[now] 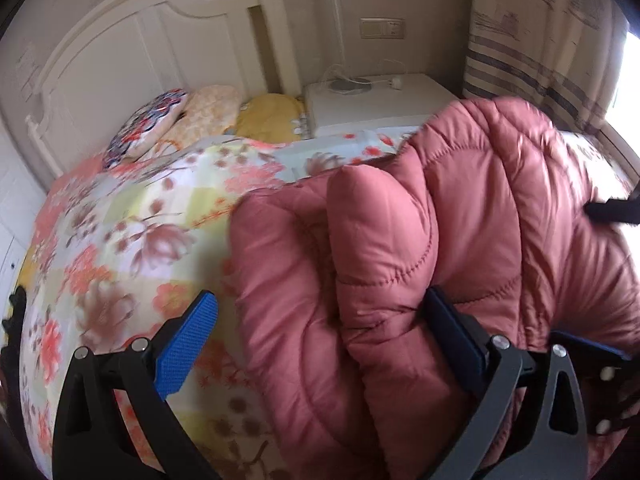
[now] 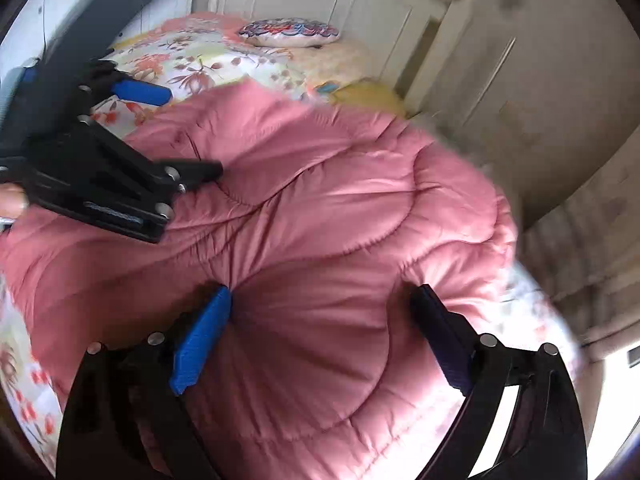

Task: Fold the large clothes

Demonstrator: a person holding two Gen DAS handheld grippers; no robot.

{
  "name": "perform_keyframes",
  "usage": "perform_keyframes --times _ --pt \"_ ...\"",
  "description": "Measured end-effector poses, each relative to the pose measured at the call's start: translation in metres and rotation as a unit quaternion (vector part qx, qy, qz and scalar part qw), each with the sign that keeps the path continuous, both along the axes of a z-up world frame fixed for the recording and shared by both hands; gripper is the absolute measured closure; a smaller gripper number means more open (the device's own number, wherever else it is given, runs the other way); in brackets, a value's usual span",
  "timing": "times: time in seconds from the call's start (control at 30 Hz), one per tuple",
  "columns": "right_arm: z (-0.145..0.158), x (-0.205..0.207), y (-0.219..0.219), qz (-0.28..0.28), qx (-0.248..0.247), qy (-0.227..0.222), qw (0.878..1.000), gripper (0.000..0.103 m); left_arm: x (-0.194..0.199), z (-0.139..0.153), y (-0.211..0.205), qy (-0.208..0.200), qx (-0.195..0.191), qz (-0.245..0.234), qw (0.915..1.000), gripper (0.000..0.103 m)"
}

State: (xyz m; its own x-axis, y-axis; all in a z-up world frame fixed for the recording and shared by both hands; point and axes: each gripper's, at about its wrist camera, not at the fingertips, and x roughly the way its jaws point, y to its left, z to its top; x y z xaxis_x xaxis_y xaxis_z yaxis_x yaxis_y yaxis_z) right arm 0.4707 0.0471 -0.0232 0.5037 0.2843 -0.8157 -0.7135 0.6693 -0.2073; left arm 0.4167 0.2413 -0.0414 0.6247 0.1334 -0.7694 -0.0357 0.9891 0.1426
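Observation:
A pink quilted puffer jacket [image 1: 460, 220] lies bunched on a floral bedspread [image 1: 120, 232]. My left gripper [image 1: 320, 308] is open with its jaws wide apart; puffy folds of the jacket sit between the fingers, against the right one. My right gripper [image 2: 320, 300] is open too, its jaws spread over the jacket [image 2: 320, 200] and pressing into the fabric. The left gripper also shows in the right wrist view [image 2: 180, 132] at the jacket's far left edge. A dark tip of the right gripper shows at the right edge of the left wrist view [image 1: 612, 208].
Pillows [image 1: 160, 120] lie against a cream headboard [image 1: 120, 60]. A white nightstand [image 1: 380, 108] stands beside the bed. A striped curtain [image 1: 540, 40] hangs at the right by a bright window. A yellow cushion [image 1: 272, 116] lies near the nightstand.

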Motion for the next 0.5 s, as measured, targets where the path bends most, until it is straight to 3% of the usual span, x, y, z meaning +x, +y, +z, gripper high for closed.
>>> perform_keyframes --times 0.07,0.17,0.23,0.33,0.5 --pt "0.002 -0.001 0.002 0.005 -0.009 -0.002 1.000 0.012 -0.022 0.025 0.003 -0.026 0.004 0.037 0.9990 0.003" --pt "0.002 0.000 0.001 0.004 0.006 0.014 1.000 0.012 -0.068 0.067 -0.020 -0.097 0.047 0.052 0.9928 0.002" --pt "0.006 -0.002 -0.005 0.001 0.016 0.020 1.000 0.011 -0.088 0.076 -0.032 -0.105 0.046 0.064 0.9914 0.002" --pt "0.007 0.001 -0.010 -0.003 0.025 0.022 0.999 0.011 -0.104 0.061 -0.051 -0.092 0.081 0.063 0.9904 0.002" --pt "0.007 0.000 -0.010 -0.005 0.031 0.026 0.999 0.011 -0.086 0.000 -0.043 -0.018 0.114 0.081 0.9901 0.002"
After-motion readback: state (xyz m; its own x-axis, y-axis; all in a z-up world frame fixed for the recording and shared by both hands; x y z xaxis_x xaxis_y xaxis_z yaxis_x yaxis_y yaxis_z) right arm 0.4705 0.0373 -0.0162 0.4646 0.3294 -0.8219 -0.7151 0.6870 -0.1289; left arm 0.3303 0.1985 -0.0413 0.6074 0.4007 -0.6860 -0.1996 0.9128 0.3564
